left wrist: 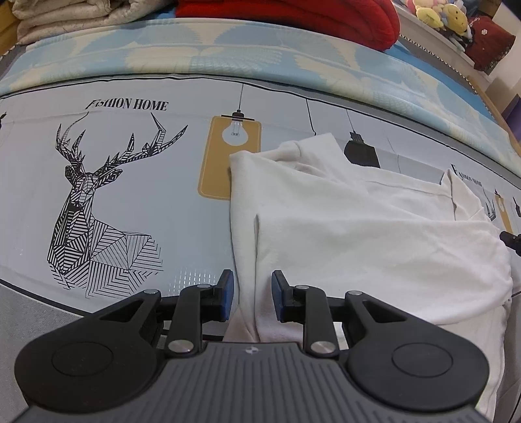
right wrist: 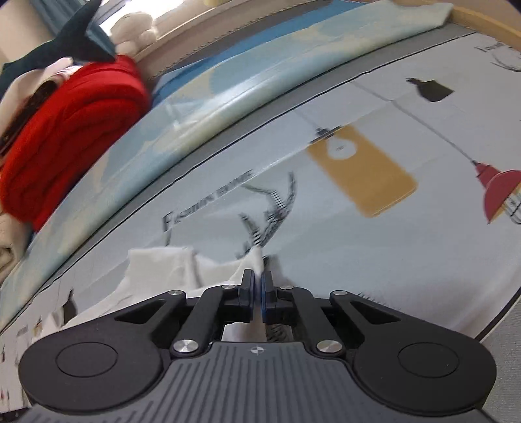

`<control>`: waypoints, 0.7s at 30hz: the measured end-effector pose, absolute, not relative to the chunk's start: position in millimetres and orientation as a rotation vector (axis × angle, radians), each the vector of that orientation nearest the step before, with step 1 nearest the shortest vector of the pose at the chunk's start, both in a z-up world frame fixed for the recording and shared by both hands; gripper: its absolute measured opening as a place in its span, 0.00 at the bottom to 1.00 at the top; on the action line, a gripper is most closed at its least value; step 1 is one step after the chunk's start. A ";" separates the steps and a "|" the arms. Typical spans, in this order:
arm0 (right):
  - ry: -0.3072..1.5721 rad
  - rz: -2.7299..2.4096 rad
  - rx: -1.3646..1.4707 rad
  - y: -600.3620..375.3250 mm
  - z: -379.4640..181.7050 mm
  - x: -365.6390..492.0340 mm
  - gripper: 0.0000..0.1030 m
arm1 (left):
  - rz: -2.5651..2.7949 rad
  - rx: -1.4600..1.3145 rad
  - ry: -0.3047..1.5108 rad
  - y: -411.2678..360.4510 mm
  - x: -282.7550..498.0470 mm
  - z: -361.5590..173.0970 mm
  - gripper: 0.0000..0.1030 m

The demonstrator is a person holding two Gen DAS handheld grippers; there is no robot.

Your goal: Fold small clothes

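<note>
A white garment (left wrist: pixel 358 234) lay partly folded on a bed sheet (left wrist: pixel 156 201) printed with a line-drawn deer (left wrist: pixel 88 208), the words "FASHION HOME", hanging bulbs and yellow panels. In the left wrist view the cloth filled the area from the centre out toward three o'clock, with one layer doubled over along its left side, leaving a long vertical fold running down toward six o'clock.

The left gripper (left wrist: pixel 252 294) pointed steeply down at that folded edge. Its blue pads (left wrist: pixel 228 293) stood partly apart, with the white fold passing through the gap between them; whether the pads actually pressed the cloth could not be told. The deer sat at about nine o'clock from this tool, and a yellow panel with a bulb (left wrist: pixel 232 156) at about twelve. At the three o'clock edge of the view a small black part of another tool (left wrist: pixel 511 242) reached in over the garment's far side.

The right gripper (right wrist: pixel 257 289) had its pads drawn together on a corner of the white garment (right wrist: pixel 257 260), a peak of fabric sticking up just beyond the tips at twelve o'clock. The rest of the cloth trailed off toward nine o'clock. This view was blurred.

A red blanket (right wrist: pixel 71 136) lay at ten o'clock in the right view, by a dark plush toy (right wrist: pixel 65 45). A cream quilt (left wrist: pixel 75 16) and yellow plush toys (left wrist: pixel 446 16) showed along the top of the left view.
</note>
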State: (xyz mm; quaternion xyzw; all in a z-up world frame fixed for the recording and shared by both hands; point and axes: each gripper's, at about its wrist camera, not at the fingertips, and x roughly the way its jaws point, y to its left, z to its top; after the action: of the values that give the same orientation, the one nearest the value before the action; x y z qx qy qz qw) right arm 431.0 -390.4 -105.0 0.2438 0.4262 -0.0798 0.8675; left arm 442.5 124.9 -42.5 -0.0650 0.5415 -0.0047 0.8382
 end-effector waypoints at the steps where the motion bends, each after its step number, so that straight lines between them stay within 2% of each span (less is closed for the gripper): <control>1: 0.894 -0.187 0.485 -390.6 -106.1 431.2 0.03 | -0.015 -0.141 1.142 124.7 442.8 -42.3 0.27; 4: 0.879 -0.258 0.398 -391.8 -105.4 428.7 0.04 | -0.038 -0.162 1.127 123.7 443.4 -41.0 0.27; 8: 0.756 -0.160 0.458 -395.2 -82.2 416.5 0.07 | -0.076 -0.159 1.150 121.8 444.6 -52.0 0.27; 10: 0.706 -0.032 0.438 -386.7 -69.2 409.4 0.09 | -0.046 -0.085 1.231 119.5 443.4 -70.7 0.35; 12: 0.771 0.067 0.407 -378.8 -75.8 405.9 0.27 | -0.042 -0.078 1.217 118.1 440.4 -66.9 0.36; 14: 0.938 0.081 0.393 -373.1 -97.6 402.7 0.27 | -0.051 -0.109 1.170 117.6 436.1 -52.6 0.36; 16: 0.946 0.073 0.311 -366.4 -98.7 392.2 0.28 | -0.097 -0.143 1.103 118.7 428.6 -45.2 0.36; 17: 0.934 0.080 0.284 -365.4 -96.3 387.3 0.27 | -0.092 -0.118 1.130 118.2 425.6 -52.1 0.36; 18: 0.957 0.065 0.250 -365.2 -97.4 383.6 0.32 | -0.055 -0.058 1.206 117.4 422.1 -65.8 0.44; 20: 1.036 -0.005 0.180 -366.0 -102.7 376.9 0.50 | -0.029 -0.051 1.190 121.8 412.6 -66.0 0.51; 21: 1.034 -0.036 0.183 -368.1 -98.4 368.5 0.47 | -0.016 -0.065 1.182 124.5 410.7 -59.6 0.49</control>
State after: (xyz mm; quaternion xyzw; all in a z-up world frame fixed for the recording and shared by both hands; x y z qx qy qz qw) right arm 368.5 -368.1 -98.4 0.0871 0.4936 -0.0171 0.8652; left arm 410.7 124.5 -59.6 -0.0305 0.5571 -0.0074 0.8299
